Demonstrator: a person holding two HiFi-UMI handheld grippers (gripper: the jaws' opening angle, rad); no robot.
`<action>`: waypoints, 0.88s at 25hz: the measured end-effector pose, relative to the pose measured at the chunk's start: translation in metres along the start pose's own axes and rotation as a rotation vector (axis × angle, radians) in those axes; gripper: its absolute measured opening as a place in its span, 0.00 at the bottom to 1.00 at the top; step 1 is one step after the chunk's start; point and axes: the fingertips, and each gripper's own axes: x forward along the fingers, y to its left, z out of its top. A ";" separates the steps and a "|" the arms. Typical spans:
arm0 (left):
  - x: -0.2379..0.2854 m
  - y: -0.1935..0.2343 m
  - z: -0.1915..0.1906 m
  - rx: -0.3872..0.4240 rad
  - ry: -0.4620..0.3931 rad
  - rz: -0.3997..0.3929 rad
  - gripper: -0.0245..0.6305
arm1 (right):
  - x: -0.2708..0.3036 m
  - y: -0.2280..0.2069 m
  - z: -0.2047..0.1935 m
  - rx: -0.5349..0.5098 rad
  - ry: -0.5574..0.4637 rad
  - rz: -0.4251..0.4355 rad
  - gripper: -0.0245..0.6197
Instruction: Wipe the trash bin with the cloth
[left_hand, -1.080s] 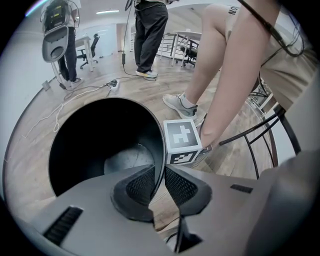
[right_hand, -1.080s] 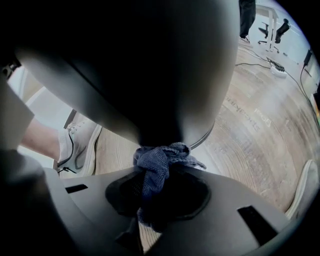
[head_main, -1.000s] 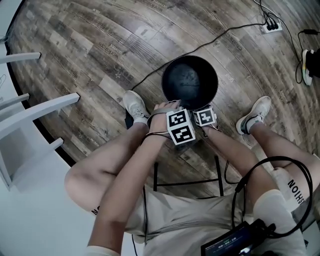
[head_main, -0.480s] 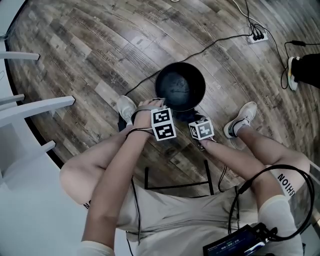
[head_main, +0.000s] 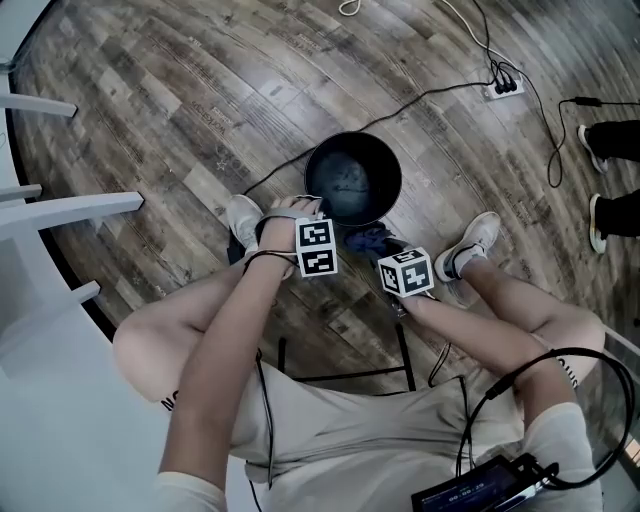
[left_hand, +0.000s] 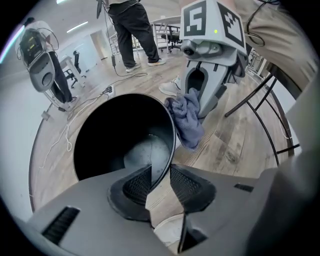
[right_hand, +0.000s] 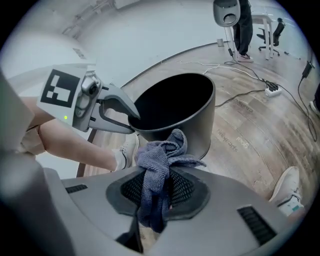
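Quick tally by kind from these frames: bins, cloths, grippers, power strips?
trash bin: 1
cloth: 1, clamped in the right gripper
grippers: 2, the right gripper and the left gripper, whose jaws are closing with the bin's rim between them
power strip: 1
Total: 5
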 end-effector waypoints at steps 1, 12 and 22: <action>0.000 0.000 0.000 -0.006 -0.001 -0.003 0.23 | -0.003 0.002 0.003 0.000 -0.005 0.003 0.16; 0.007 -0.007 0.022 -0.141 0.030 0.004 0.21 | -0.020 0.017 0.013 0.068 -0.028 0.022 0.16; 0.011 -0.013 0.035 -0.207 0.063 0.010 0.20 | -0.004 -0.005 0.020 0.072 -0.037 -0.012 0.16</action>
